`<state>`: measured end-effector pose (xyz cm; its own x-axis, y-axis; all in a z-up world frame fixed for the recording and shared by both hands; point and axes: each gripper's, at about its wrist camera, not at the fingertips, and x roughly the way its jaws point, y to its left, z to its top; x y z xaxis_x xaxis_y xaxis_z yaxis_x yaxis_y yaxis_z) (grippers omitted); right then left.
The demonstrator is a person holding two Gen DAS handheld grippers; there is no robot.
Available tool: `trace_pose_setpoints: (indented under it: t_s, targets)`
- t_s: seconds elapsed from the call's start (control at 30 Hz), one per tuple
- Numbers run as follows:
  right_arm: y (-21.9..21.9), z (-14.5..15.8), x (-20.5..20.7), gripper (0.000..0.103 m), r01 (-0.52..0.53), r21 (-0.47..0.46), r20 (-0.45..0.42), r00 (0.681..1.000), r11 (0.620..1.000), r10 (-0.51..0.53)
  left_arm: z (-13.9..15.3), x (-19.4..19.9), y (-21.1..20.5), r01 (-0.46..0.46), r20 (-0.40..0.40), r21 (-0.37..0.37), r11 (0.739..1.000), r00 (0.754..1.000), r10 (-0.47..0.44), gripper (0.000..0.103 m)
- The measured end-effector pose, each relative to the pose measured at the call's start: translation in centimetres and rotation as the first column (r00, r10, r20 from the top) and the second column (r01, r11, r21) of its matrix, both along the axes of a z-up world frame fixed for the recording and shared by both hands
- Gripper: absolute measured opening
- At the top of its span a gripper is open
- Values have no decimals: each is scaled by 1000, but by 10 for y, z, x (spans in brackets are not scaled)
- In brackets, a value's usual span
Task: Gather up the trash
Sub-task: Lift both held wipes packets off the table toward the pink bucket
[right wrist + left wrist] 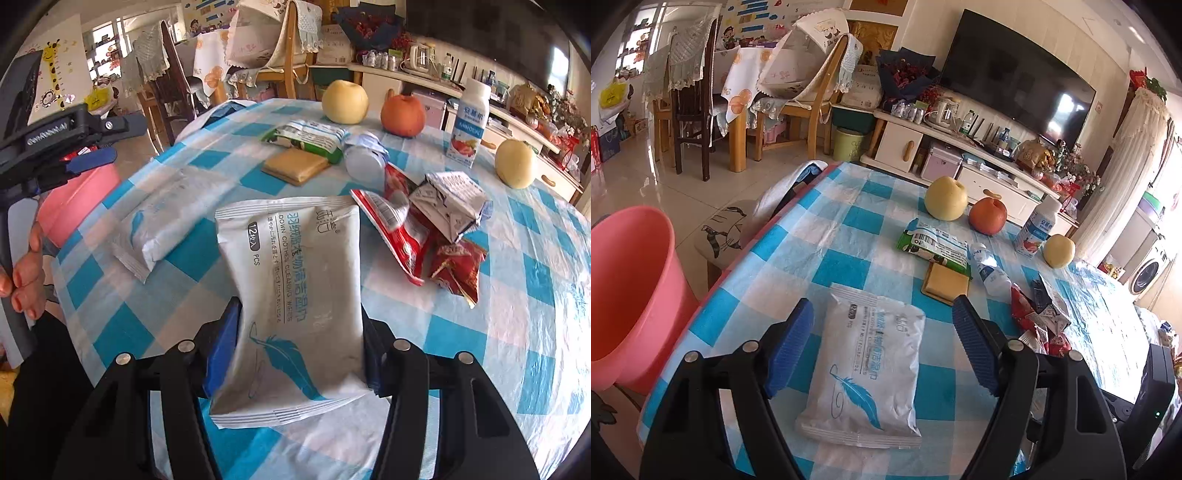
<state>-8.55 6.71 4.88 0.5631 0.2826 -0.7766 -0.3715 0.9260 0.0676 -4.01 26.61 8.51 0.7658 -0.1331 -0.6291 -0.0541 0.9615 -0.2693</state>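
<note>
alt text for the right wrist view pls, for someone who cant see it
The right gripper is shut on a white wipes pack, held above a blue checked tablecloth. Beyond lie a second wipes pack, crumpled red wrappers, fruit and a yogurt bottle.

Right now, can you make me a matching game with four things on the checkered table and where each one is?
Things:
1. wipes pack with the feather
2. second wipes pack
3. milk bottle
4. pink bucket

Places:
A. standing upright near the far edge of the table
B. beside the table, off its edge
C. lying flat on the cloth between the open fingers of the left gripper
D. pinched in the right gripper

Pairs: 1-D, 2-C, 3-A, 4-B
</note>
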Motion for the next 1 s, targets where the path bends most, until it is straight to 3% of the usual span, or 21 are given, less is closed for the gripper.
trace_pose_setpoints:
  t_s: [0.2,0.53,0.73,0.83,1.0]
  targets:
    - [8,5,0,58,11,-9,8,1000,1000,-11,-8,0,11,31,-63,-44,999,997,-34,77]
    - [13,4,-2,58,4,-2,-2,1000,1000,-4,-48,13,-21,104,-245,58,993,966,-87,79]
    - [13,4,-1,58,6,14,-11,1000,1000,-5,-58,17,-45,142,-262,230,963,962,-80,84]
    - [14,4,-1,58,5,14,-9,1000,1000,-5,-60,18,-50,144,-256,290,946,964,-69,75]
    - [16,4,-2,58,5,16,-12,1000,1000,-5,-60,19,-50,142,-241,300,943,968,-69,71]
